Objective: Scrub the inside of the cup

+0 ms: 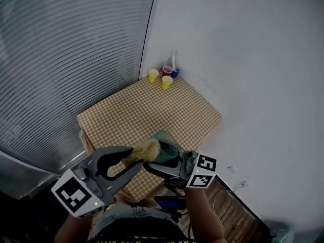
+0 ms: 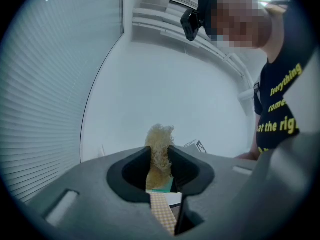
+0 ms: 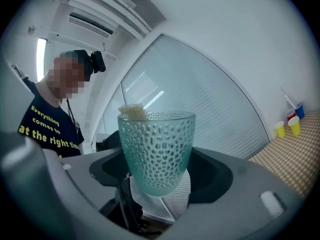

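Cup (image 3: 156, 134) held in R gripper (image 3: 157, 161), jaws wide; L gripper (image 2: 160, 160) jaws pinch fibre scrubber (image 2: 160, 136) at rim. Likely mid-scrub; next: push deeper, rotate.

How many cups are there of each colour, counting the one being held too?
Yellow cups: 2
Red cup: 1
Blue cup: 1
Green glass cup: 1
Total: 5
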A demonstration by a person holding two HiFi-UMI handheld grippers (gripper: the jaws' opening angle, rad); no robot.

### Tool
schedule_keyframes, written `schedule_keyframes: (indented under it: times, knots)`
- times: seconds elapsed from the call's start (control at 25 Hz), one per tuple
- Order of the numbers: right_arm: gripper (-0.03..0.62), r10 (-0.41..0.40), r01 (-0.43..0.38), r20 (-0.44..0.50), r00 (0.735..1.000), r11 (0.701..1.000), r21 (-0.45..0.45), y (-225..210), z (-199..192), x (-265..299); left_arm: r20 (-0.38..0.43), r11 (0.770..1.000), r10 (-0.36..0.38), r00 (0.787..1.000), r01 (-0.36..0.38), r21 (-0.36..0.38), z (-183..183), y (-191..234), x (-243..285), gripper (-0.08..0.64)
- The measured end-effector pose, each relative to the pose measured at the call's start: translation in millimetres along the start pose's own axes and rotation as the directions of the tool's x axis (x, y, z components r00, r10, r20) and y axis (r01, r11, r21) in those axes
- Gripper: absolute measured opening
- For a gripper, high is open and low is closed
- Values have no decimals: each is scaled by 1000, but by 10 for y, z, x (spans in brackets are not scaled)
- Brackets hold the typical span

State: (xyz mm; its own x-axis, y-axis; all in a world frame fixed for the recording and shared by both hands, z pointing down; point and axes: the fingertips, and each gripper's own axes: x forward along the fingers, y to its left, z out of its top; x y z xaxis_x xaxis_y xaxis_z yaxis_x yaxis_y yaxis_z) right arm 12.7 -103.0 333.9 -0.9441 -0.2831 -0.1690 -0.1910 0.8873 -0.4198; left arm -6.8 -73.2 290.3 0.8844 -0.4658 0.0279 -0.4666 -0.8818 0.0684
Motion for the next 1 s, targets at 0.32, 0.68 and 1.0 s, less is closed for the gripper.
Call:
schedule_keyframes:
  times: [0.32, 0.68, 1.0]
  knots:
    - [360, 7, -7, 12, 1000, 1000, 12, -10, 26, -38, 9, 1000, 3, 1000, -3, -10, -91, -15, -22, 106]
    - [360, 18, -18, 22, 1000, 1000, 17, -27, 48, -49, 7, 995, -11, 1000, 11, -102, -174, 10, -30, 106]
    - [360, 38, -40, 55, 998, 999, 36, -36, 94, -91, 34, 985, -24, 999, 29, -170, -205, 30, -13, 106]
